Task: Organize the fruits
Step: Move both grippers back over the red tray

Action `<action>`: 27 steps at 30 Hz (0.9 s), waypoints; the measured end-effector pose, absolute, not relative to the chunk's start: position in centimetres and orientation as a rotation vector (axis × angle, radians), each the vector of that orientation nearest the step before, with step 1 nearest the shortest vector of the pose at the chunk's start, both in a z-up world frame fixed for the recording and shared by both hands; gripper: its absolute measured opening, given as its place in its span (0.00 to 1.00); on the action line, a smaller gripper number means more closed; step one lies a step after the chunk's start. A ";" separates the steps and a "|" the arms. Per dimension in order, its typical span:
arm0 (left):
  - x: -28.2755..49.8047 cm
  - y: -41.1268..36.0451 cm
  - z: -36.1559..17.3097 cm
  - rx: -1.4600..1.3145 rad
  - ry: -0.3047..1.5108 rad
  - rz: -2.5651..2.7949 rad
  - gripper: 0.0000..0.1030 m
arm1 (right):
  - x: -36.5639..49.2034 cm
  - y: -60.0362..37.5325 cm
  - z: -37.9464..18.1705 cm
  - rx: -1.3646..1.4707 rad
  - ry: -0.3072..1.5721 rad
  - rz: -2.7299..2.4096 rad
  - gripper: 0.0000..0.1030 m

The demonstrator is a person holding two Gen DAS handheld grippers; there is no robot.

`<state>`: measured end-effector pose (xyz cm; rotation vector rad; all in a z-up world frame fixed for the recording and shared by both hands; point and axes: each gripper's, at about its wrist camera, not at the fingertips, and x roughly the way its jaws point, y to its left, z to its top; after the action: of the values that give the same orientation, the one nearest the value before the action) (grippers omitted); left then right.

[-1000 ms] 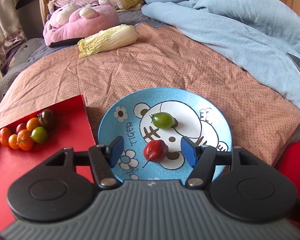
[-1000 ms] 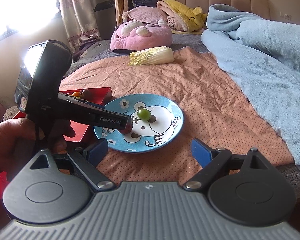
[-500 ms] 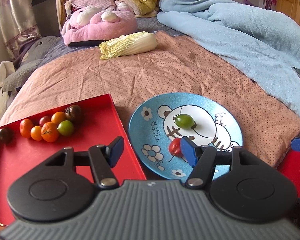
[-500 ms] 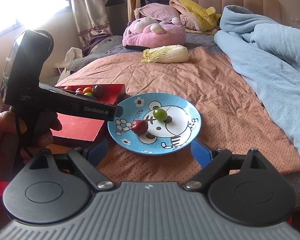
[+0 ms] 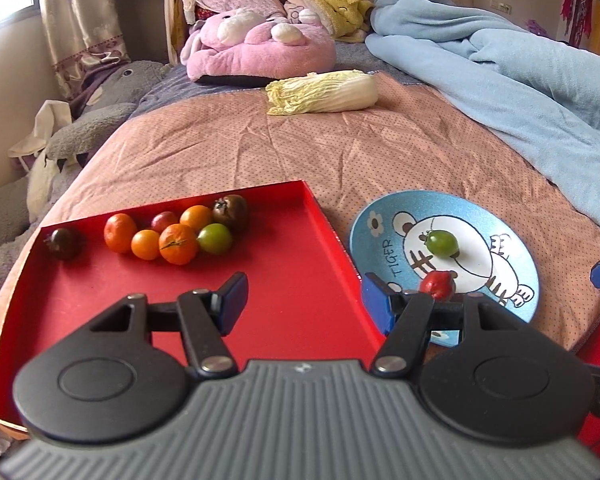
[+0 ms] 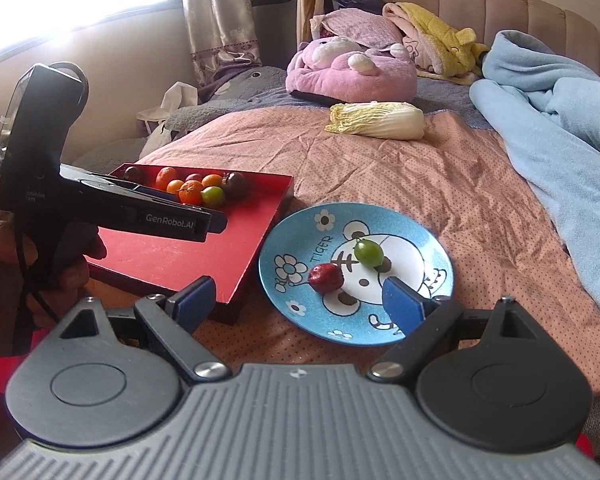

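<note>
Both claws stand apart and empty: the left claw [image 5: 304, 300] over a red tray [image 5: 292, 272] of tomatoes [image 5: 178, 244], the right claw [image 6: 300, 300] near a blue plate [image 6: 428, 248] on the bed [image 6: 380, 168].

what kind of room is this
Most likely a bedroom: the work surface is a bed with a padded headboard, a rumpled blue blanket and a pink plush toy heaped near the head.
</note>
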<state>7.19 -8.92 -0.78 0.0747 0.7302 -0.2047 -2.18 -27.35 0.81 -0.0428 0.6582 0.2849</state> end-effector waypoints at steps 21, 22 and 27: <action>8.9 0.9 -1.7 -0.010 0.758 -0.004 0.63 | 8.6 -16.8 0.7 -0.168 0.609 0.494 0.87; 8.9 1.2 -1.8 -0.013 0.760 0.003 0.63 | 9.5 -16.2 0.3 -0.163 0.625 0.503 0.85; 8.7 3.4 -2.2 -0.033 0.774 0.037 0.63 | 13.9 -13.1 -2.3 -0.174 0.698 0.536 0.60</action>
<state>8.69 3.38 -2.21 -0.0328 0.7741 0.0365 13.86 -13.08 -2.28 -0.1739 0.6976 0.5363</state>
